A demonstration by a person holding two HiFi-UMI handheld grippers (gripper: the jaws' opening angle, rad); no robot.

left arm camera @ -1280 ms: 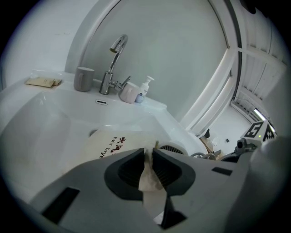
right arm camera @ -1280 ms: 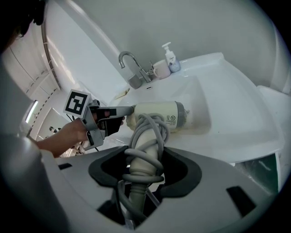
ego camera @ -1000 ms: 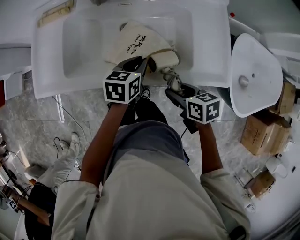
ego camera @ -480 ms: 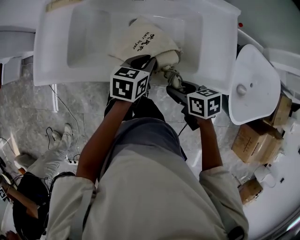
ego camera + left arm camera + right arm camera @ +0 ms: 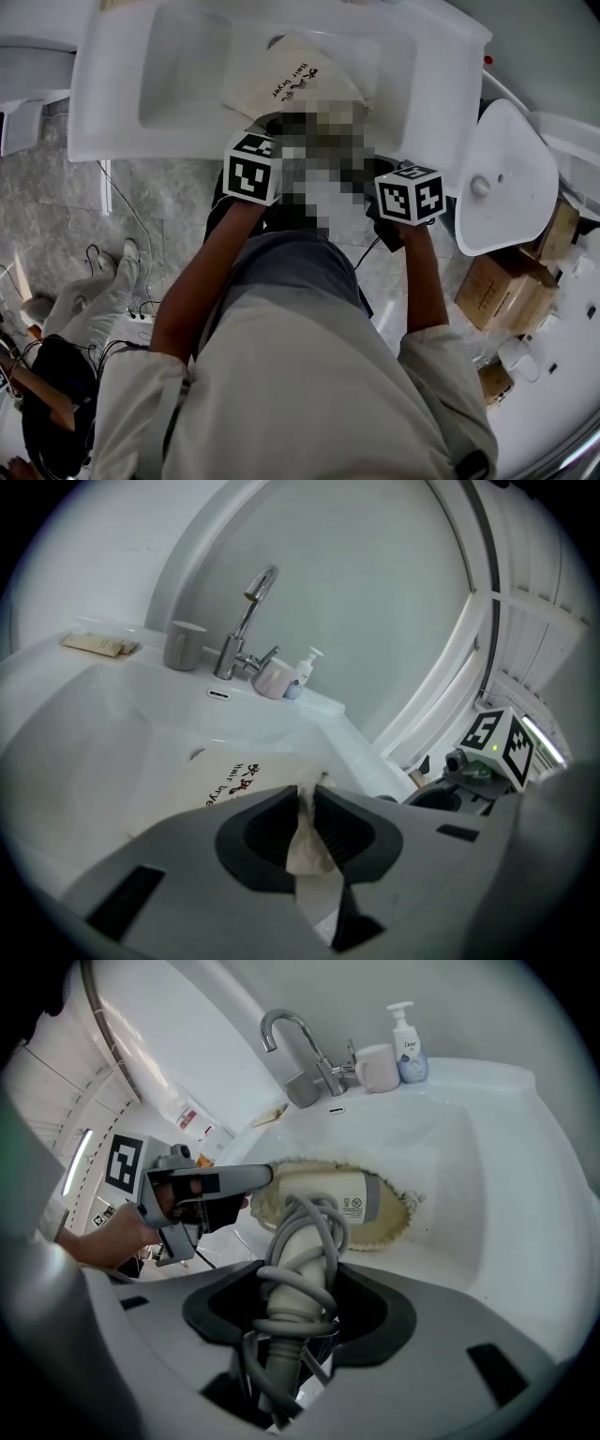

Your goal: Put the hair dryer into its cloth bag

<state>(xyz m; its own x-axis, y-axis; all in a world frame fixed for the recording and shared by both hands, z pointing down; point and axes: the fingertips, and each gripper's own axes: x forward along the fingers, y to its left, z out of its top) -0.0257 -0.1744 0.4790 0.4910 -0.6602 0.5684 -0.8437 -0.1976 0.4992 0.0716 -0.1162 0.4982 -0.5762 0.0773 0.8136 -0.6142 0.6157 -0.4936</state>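
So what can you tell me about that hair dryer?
The hair dryer looks like cream plastic, with a grey band near one end of its barrel and a small printed label on the side. A grey cord is wound in loops round its handle. The right gripper is shut on that handle, cord included. The barrel lies roughly level and looks partly inside the frilled mouth of the bag, which rests in the sink.

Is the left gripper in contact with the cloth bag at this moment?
Touching. In its own view, the left gripper has its jaws closed on a fold of the cloth bag, with the fabric pinched between them.
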